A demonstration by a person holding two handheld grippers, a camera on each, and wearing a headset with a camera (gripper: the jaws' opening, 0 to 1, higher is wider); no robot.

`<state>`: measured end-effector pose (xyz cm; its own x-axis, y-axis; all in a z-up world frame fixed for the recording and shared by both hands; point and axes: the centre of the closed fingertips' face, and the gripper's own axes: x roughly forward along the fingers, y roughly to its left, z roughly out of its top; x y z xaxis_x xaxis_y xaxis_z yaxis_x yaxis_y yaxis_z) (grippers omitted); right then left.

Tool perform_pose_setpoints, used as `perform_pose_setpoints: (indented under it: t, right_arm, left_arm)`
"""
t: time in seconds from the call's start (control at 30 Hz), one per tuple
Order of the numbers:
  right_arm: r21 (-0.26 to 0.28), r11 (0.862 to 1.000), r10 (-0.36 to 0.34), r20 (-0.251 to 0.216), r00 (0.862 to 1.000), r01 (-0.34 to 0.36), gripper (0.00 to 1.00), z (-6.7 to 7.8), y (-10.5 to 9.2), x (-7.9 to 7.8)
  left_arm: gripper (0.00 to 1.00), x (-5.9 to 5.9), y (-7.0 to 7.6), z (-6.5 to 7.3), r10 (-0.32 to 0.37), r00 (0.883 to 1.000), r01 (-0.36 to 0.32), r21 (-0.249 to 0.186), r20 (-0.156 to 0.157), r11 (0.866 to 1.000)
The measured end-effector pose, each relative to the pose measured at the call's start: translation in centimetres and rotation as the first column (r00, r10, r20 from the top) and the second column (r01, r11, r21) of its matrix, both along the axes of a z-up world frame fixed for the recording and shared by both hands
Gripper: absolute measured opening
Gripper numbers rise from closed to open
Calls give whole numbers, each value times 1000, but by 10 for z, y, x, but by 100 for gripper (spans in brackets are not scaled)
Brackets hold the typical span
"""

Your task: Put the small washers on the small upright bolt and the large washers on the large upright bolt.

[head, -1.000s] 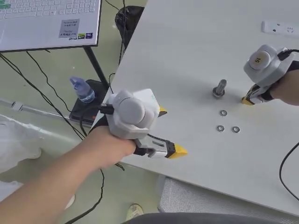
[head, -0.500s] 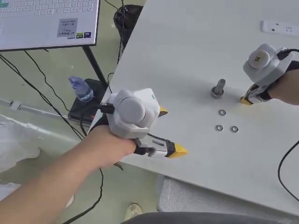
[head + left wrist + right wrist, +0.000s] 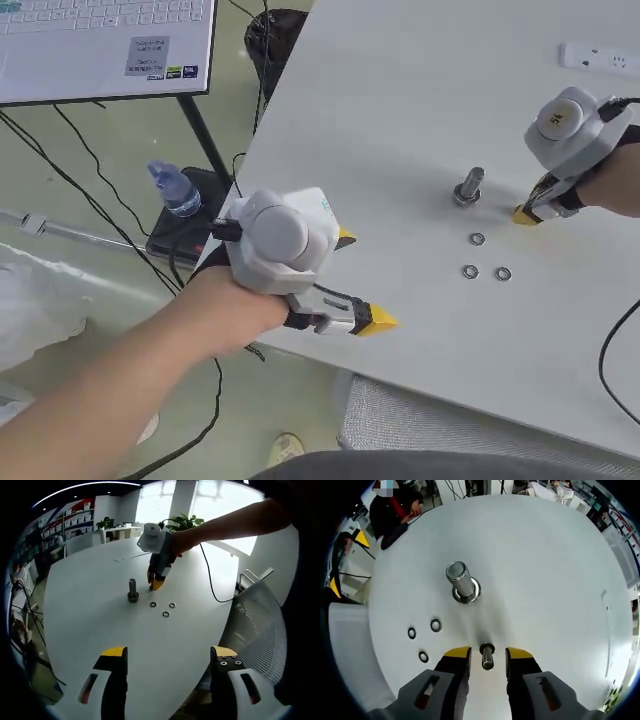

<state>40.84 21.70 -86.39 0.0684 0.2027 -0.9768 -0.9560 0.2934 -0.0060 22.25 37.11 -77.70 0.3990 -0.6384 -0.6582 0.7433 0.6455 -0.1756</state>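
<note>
The large upright bolt (image 3: 468, 187) (image 3: 462, 582) (image 3: 132, 591) stands on the white table (image 3: 400, 100), with a ring around its base. Three small washers (image 3: 477, 239) (image 3: 435, 625) (image 3: 165, 613) lie flat in front of it. My right gripper (image 3: 525, 213) (image 3: 487, 655) (image 3: 156, 584) points down at the table beside the large bolt. It is open a little, and the small upright bolt (image 3: 487, 656) stands between its jaws with a gap on each side. My left gripper (image 3: 365, 280) (image 3: 170, 655) hovers wide open and holding nothing over the table's near left edge.
A laptop (image 3: 100, 40) sits on a stand at the upper left. On the floor below it are a water bottle (image 3: 175, 190) and cables. A power strip (image 3: 600, 60) lies at the table's far right. A mesh chair (image 3: 450, 420) stands under the near edge.
</note>
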Motion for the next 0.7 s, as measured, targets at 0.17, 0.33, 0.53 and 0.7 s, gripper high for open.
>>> perform_pose_setpoints:
  t: [0.17, 0.33, 0.53, 0.7]
  right_arm:
    - [-1, 1000, 5, -5, 1000, -5, 29, 2, 2, -1]
    - [7, 1000, 20, 5, 1000, -20, 29, 7, 3, 2]
    - [16, 1000, 24, 9, 1000, -24, 29, 13, 2, 3]
    - [24, 999, 22, 24, 999, -22, 30, 23, 1, 6]
  left_arm:
    - [66, -2, 0, -1, -1, 1000, 1, 5, -1, 1000]
    - [67, -3, -2, 1, -1, 1000, 1, 3, 5, 1000]
    - [68, -4, -3, 4, -1, 1000, 1, 0, 13, 1000]
    - [70, -4, -4, 7, -8, 1000, 8, 12, 27, 1000]
